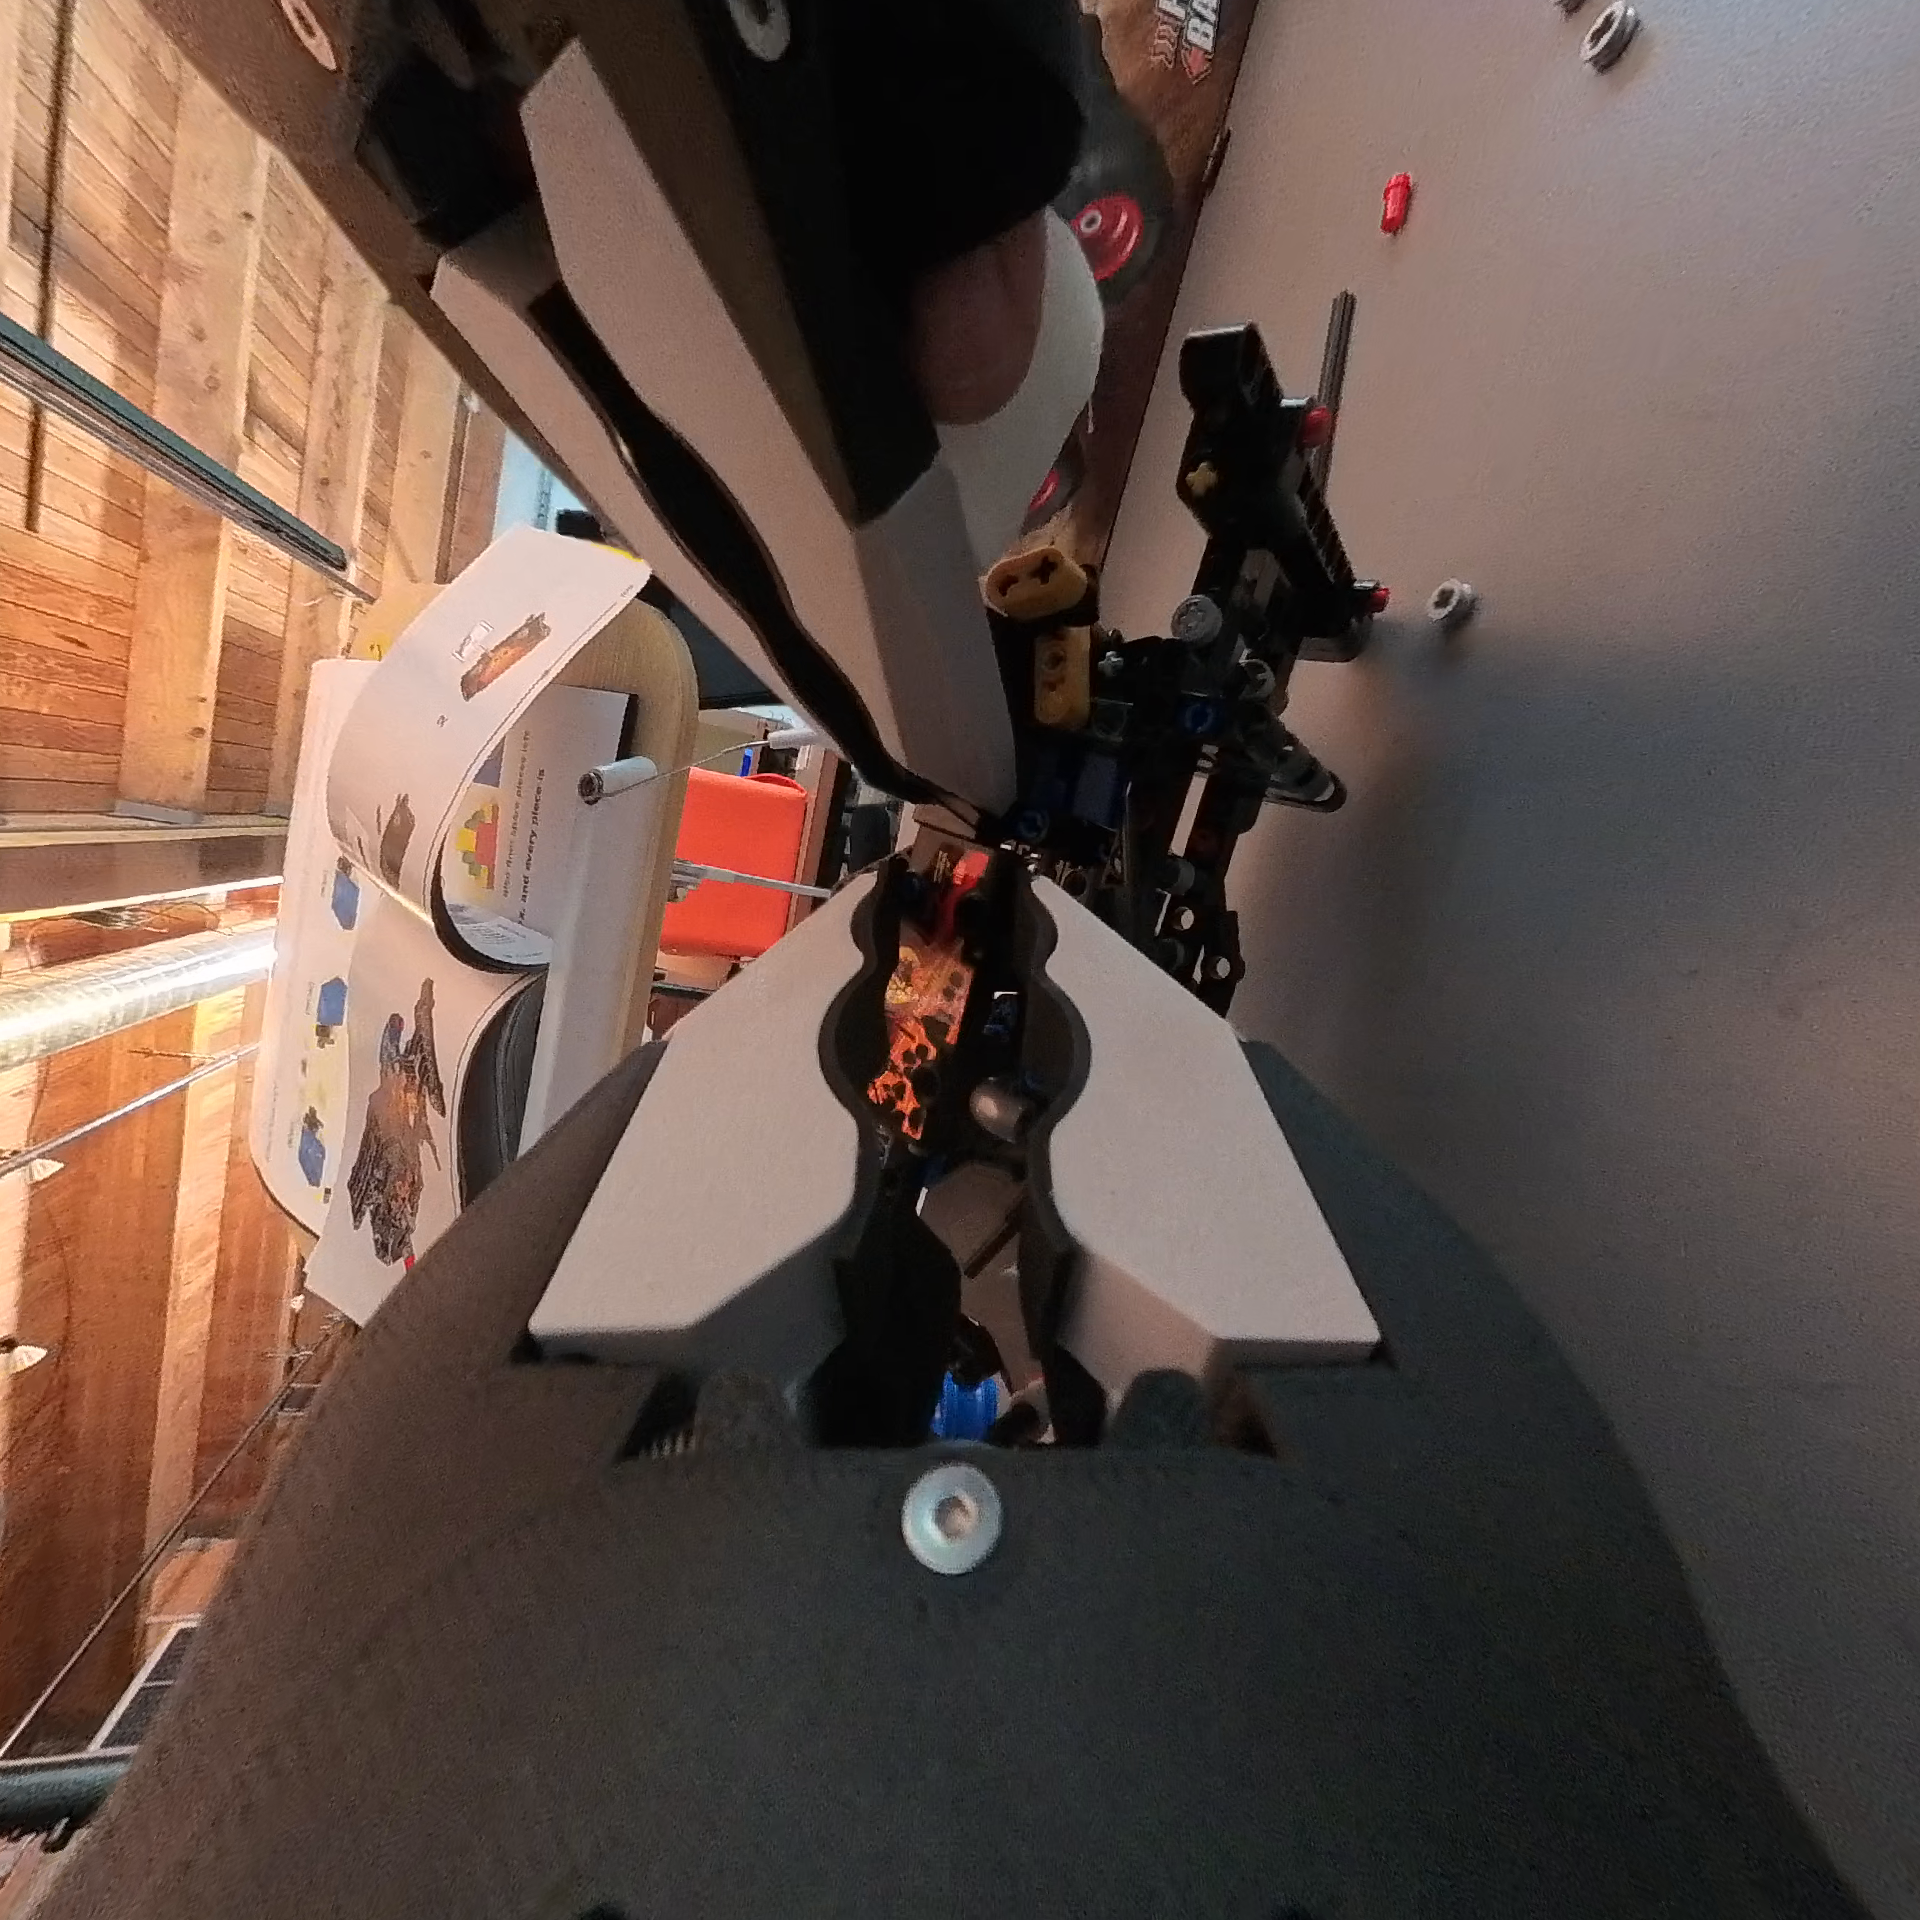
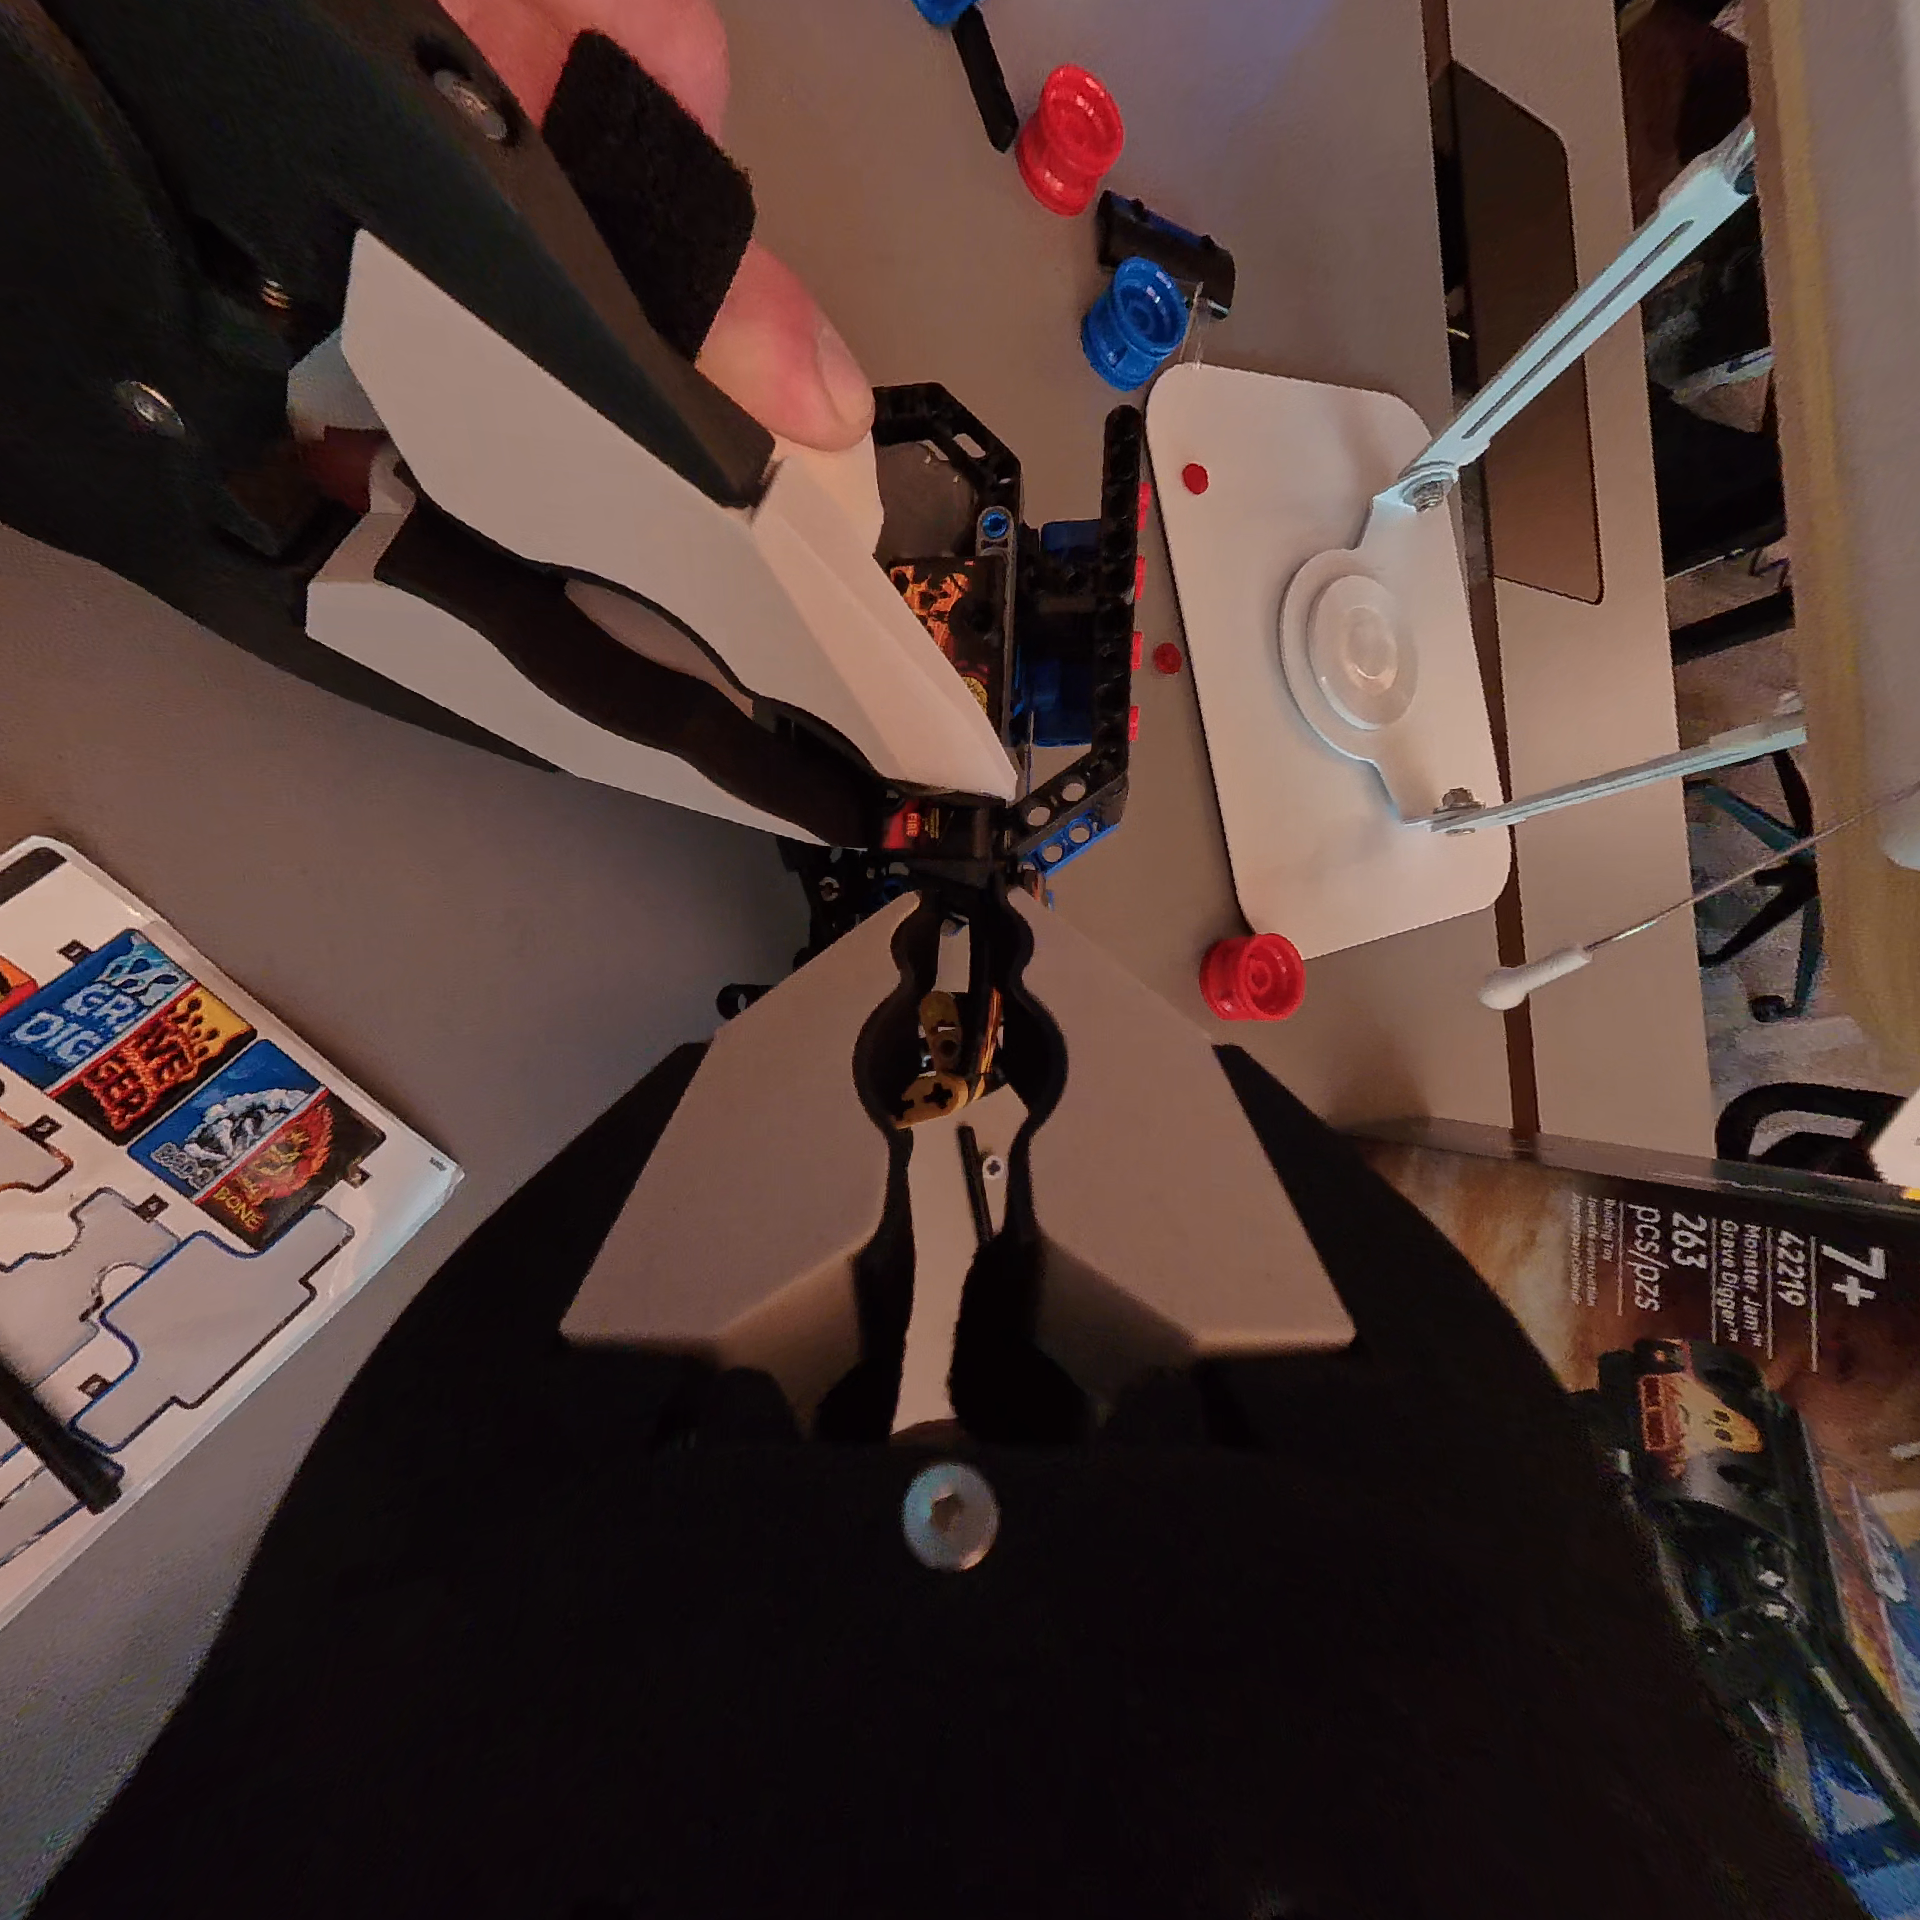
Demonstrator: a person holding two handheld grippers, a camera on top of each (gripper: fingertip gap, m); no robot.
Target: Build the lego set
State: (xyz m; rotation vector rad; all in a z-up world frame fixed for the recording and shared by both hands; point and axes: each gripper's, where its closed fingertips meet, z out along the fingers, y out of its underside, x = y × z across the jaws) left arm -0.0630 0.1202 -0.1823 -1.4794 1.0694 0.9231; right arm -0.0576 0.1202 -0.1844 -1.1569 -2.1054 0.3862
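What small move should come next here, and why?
Probably a gentle push of the right gripper toward the left gripper, seating its yellow connector piece. Both are shut on the black partly built lego chassis, fingertips nearly meeting, so the joint looks unfinished; whether it has seated is hidden.

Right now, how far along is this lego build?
Partly done: a black beam chassis with blue parts is assembled. In hand: both tools, left and right, clamp it together. Left: red and blue wheel hubs lie loose on the grey table.
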